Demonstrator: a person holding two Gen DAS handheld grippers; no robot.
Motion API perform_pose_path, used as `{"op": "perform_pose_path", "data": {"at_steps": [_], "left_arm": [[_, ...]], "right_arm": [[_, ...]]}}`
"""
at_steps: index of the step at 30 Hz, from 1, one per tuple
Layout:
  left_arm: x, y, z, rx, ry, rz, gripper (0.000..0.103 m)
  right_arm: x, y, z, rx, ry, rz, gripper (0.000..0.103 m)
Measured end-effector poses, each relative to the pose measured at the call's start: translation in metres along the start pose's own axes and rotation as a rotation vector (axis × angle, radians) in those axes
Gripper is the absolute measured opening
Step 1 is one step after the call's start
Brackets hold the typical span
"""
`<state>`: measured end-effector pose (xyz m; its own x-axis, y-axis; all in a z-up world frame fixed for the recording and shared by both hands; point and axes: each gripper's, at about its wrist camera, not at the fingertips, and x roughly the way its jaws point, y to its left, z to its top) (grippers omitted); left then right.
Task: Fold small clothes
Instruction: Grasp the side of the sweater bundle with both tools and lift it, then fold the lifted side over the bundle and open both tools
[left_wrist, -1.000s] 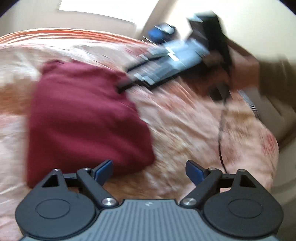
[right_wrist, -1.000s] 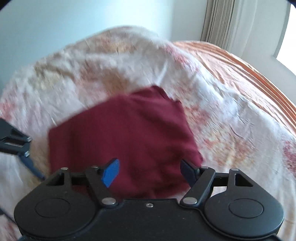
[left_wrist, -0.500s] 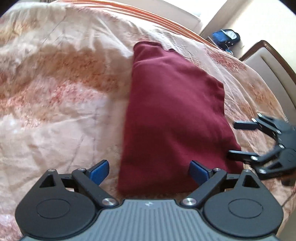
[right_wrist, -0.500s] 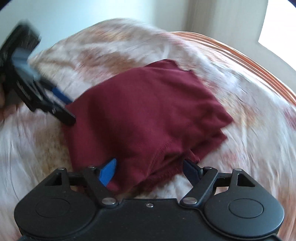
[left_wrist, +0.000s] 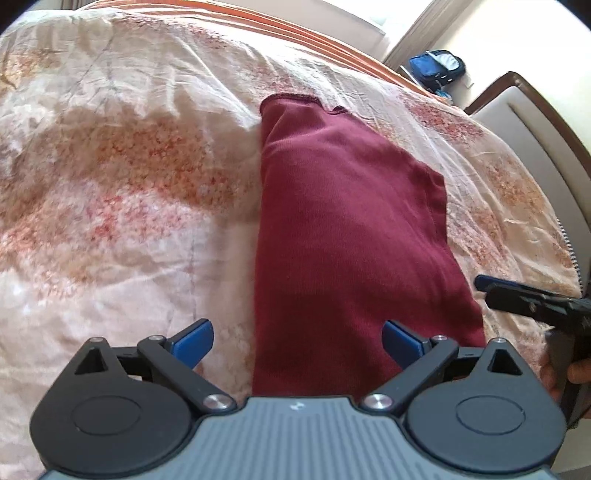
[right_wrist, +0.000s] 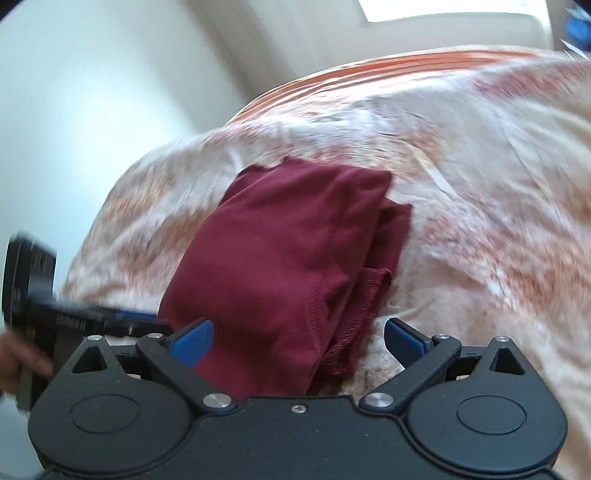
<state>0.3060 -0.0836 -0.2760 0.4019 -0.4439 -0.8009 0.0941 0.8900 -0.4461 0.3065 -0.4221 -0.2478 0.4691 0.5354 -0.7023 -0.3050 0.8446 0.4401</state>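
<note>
- Left wrist view: showed left gripper opening wide above folded garment on bed, gripping nothing.
- Right wrist view: showed right gripper opening too, garment edge between the fingers, unpressed.

One maroon garment, folded. Two grippers: left, right. Four blue pads, two per gripper. One bedspread. One blue bag. One headboard. One window.
</note>
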Motion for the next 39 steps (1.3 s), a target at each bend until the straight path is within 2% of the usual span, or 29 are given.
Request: {"op": "perform_pose_path", "data": {"at_steps": [3,8,10,11,13,19,21,22,23,24,25,26,29,31,35,39], "left_arm": [[0.005,0.003,0.006,0.014,-0.003,-0.056,0.100],[0.030,0.012,0.027,0.016,0.025,-0.159,0.100],[0.040,0.016,0.036,-0.002,0.041,-0.223,0.099],[0.045,0.018,0.040,-0.013,0.047,-0.250,0.099],[0.052,0.022,0.047,-0.037,0.053,-0.284,0.097],[0.073,0.052,0.064,-0.208,0.050,-0.368,0.095],[0.079,0.059,0.071,-0.245,0.063,-0.395,0.093],[0.081,0.059,0.074,-0.238,0.072,-0.391,0.087],[0.083,0.057,0.077,-0.216,0.082,-0.382,0.075],[0.083,0.055,0.079,-0.186,0.092,-0.365,0.072],[0.082,0.052,0.080,-0.156,0.096,-0.344,0.066],[0.081,0.049,0.079,-0.133,0.096,-0.335,0.057],[0.072,0.046,0.076,-0.118,0.072,-0.338,0.041],[0.061,0.048,0.073,-0.117,0.051,-0.344,0.038],[0.026,0.047,0.063,-0.103,0.018,-0.336,0.037],[-0.026,0.062,0.044,-0.113,-0.001,-0.321,0.037]], "right_arm": [[0.006,-0.019,-0.002,0.138,-0.025,0.021,0.100],[0.026,-0.053,-0.011,0.352,-0.036,0.111,0.099],[0.033,-0.066,-0.014,0.426,-0.060,0.178,0.099],[0.037,-0.070,-0.015,0.455,-0.075,0.208,0.095],[0.044,-0.075,-0.015,0.493,-0.088,0.275,0.092],[0.066,-0.076,-0.010,0.486,-0.055,0.305,0.090],[0.068,-0.082,-0.012,0.523,-0.059,0.322,0.084],[0.069,-0.085,-0.011,0.537,-0.057,0.330,0.077],[0.070,-0.088,-0.010,0.549,-0.052,0.334,0.065],[0.071,-0.089,-0.009,0.553,-0.041,0.335,0.057],[0.073,-0.089,-0.007,0.540,-0.025,0.327,0.042],[0.072,-0.087,-0.007,0.514,-0.008,0.318,0.039],[0.070,-0.072,0.000,0.422,0.003,0.271,0.033],[0.066,-0.065,0.003,0.421,-0.008,0.275,0.032],[0.054,-0.037,0.015,0.376,-0.001,0.279,0.031],[0.040,0.005,0.012,0.356,0.019,0.309,0.031]]}}
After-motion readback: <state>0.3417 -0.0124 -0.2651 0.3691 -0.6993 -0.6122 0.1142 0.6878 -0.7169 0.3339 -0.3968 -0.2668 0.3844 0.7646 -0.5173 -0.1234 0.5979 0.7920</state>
